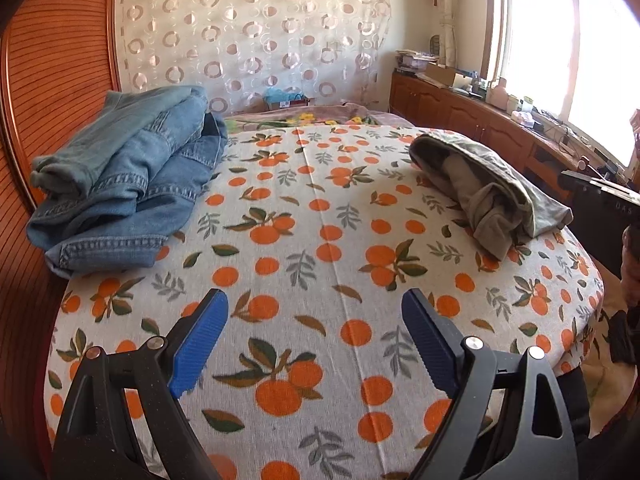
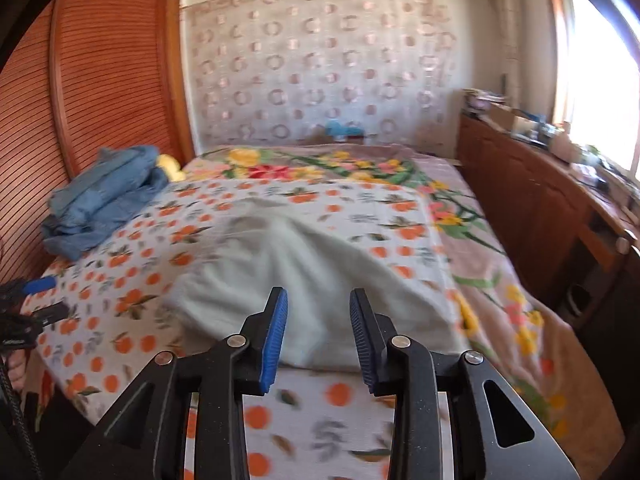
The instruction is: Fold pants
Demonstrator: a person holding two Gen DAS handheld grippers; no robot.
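Nearest the cameras, over the orange-print sheet [image 1: 332,240] on the bed, the left gripper [image 1: 316,312] is hovering with its blue pads spread wide and nothing between them, while the right gripper [image 2: 318,320] is hanging with jaws partly apart and empty, just short of the folded grey-green pants [image 2: 320,264]. Farther back, a heap of blue jeans [image 1: 124,176] is lying beside the slatted wooden panel [image 1: 56,80], well apart from the pants.

On the bed sheet [image 1: 332,248] I see the jeans pile [image 1: 124,176] at its left edge, folded pants [image 1: 492,184] at its right edge, well apart.
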